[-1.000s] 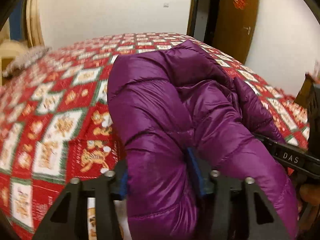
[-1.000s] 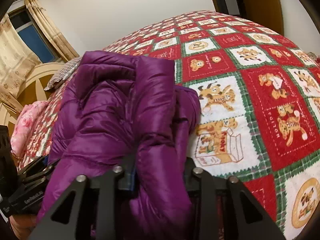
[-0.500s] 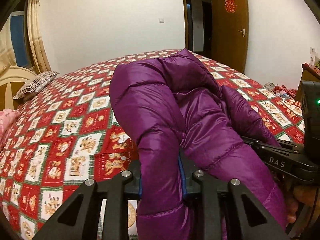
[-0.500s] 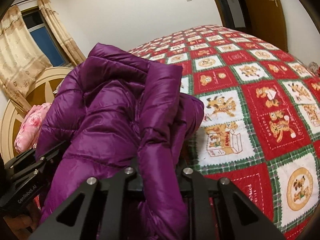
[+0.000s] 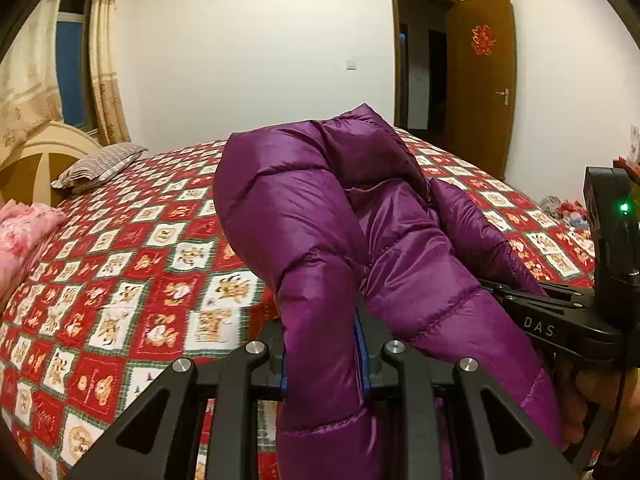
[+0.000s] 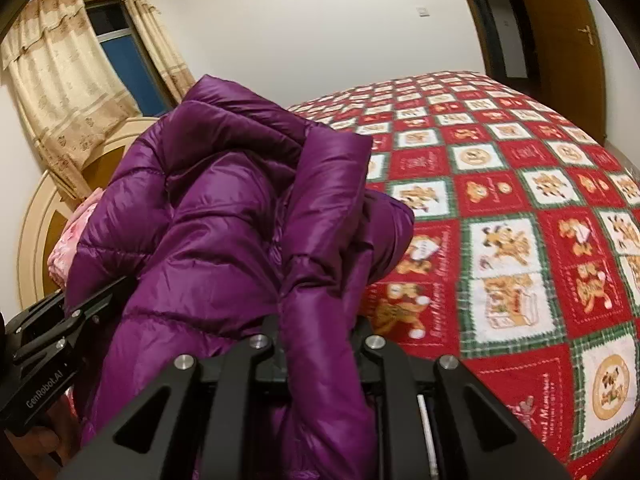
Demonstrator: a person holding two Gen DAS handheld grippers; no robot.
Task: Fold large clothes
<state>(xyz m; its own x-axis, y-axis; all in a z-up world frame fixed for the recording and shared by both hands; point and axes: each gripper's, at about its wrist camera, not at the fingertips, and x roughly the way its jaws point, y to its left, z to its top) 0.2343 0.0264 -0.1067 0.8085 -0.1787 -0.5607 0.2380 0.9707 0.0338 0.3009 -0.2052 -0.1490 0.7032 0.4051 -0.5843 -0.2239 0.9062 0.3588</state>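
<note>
Left wrist view first: the purple puffy coat hangs higher over the red checked bed cover than a second ago, and more of the wall and door shows. The left gripper has just squeezed tighter; it is clamped on a thick fold of the coat. The right gripper has pinched in too and grips another fold. Coat covers the fingertips of both. The bottom of the coat is cut off below the picture.
</note>
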